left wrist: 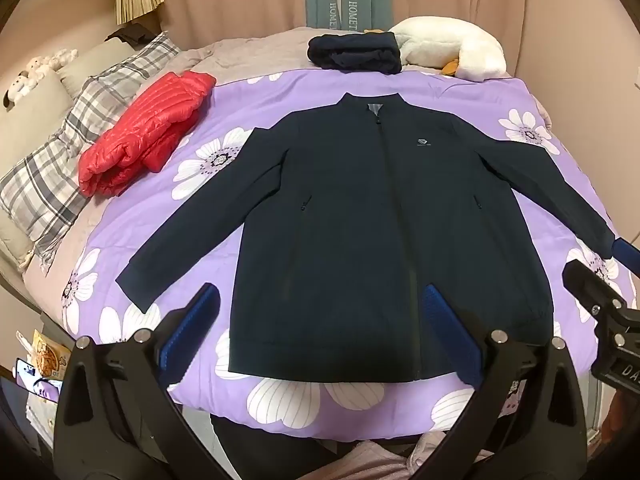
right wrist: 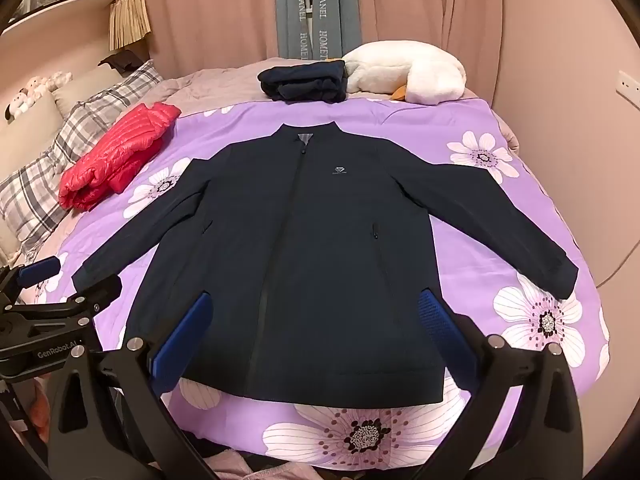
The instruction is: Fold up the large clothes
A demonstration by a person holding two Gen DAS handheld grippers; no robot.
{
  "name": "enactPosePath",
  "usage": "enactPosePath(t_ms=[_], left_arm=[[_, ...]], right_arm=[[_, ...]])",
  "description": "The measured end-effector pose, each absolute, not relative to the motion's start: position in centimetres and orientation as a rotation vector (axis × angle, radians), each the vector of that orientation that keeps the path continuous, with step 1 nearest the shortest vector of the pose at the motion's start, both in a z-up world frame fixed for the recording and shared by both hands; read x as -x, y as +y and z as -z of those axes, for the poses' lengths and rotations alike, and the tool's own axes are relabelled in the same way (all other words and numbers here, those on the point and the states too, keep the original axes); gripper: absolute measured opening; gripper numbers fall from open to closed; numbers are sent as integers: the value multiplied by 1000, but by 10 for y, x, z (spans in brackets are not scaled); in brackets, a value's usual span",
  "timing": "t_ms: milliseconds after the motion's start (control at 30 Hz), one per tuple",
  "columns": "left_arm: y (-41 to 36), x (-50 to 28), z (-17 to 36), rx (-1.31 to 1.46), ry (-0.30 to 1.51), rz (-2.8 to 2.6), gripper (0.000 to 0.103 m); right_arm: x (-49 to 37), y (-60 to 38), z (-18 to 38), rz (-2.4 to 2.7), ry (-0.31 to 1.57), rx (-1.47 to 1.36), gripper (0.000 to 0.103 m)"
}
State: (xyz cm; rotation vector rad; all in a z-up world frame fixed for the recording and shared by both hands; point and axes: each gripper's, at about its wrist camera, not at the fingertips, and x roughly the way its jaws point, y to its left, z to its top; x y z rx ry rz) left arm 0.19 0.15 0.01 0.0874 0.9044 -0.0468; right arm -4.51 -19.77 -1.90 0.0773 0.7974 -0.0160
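Your navy jacket (left wrist: 360,216) lay flat and face up on the purple floral quilt (left wrist: 440,92), zipped, collar toward the far side of the bed, hem toward you, both sleeves spread outward and down. A small pale logo (left wrist: 422,142) sat on the chest. Your left gripper (left wrist: 316,328) hovered over the near hem with its jaws spread to full width, nothing between the blue pads (left wrist: 436,312) and no cloth pinched. Your right gripper (right wrist: 316,336) hung likewise over the hem, jaws fully wide, holding nothing; each tool showed at the edge of the other's view. Further items on the bed: a folded red puffer jacket (left wrist: 148,128) on the left, resting partly on the quilt beside the plaid pillow (left wrist: 52,168); a folded dark garment (left wrist: 356,54) at the far edge beyond the collar; a white plush toy (left wrist: 452,46) just beside that garment, on its right. Behind the bed hung pink curtains (right wrist: 440,8) and a grey-green towel with lettering (right wrist: 316,8).
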Motion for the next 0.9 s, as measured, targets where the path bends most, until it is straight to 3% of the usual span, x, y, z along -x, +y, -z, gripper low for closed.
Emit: enactPosePath(t_ms=[900], left_arm=[[-9, 0, 3, -106, 898, 55, 101]], right_arm=[[47, -197, 25, 15, 802, -87, 102]])
